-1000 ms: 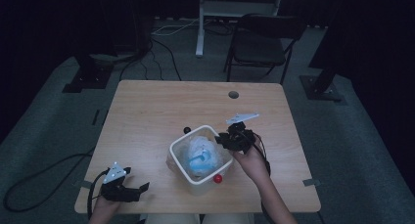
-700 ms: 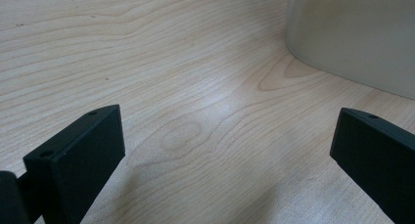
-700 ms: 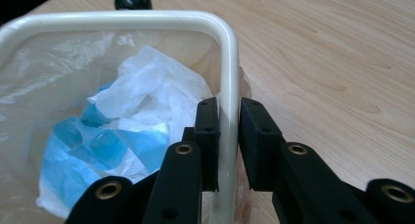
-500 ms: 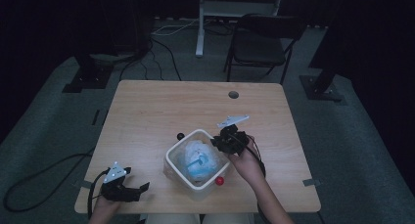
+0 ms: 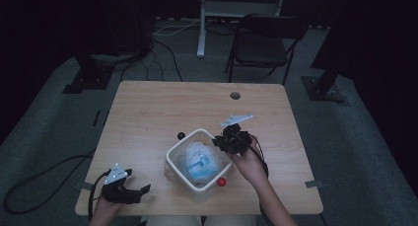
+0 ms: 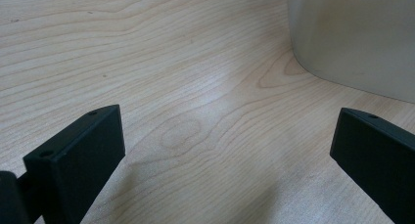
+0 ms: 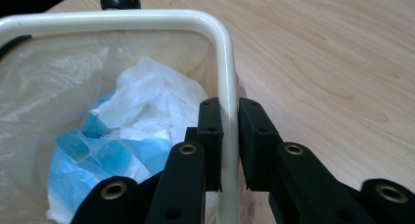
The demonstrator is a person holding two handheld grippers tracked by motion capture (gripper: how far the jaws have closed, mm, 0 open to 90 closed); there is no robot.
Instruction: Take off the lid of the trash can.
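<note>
A white bin (image 5: 171, 159) lined with a clear bag stands near the table's front middle. Crumpled white and blue paper (image 5: 197, 159) lies inside it. My right gripper (image 5: 223, 143) is at the bin's right rim. In the right gripper view its jaws (image 7: 229, 111) have just been closing and now pinch the rim (image 7: 122, 16), one pad inside and one outside, with the paper (image 7: 132, 126) below. My left gripper (image 5: 140, 191) rests open at the front left corner. Nothing is between its jaws (image 6: 230, 136), and the bin's wall (image 6: 352, 38) stands ahead of them to the right.
A small black ball (image 5: 181, 135) lies by the bin's far left corner and a red ball (image 5: 222, 182) by its near right corner. The table (image 5: 148, 112) has a cable hole (image 5: 235, 95) near its far edge. A chair (image 5: 266, 43) stands beyond the table.
My right gripper and the bin have shifted slightly to the left together. The left gripper has stayed where it was.
</note>
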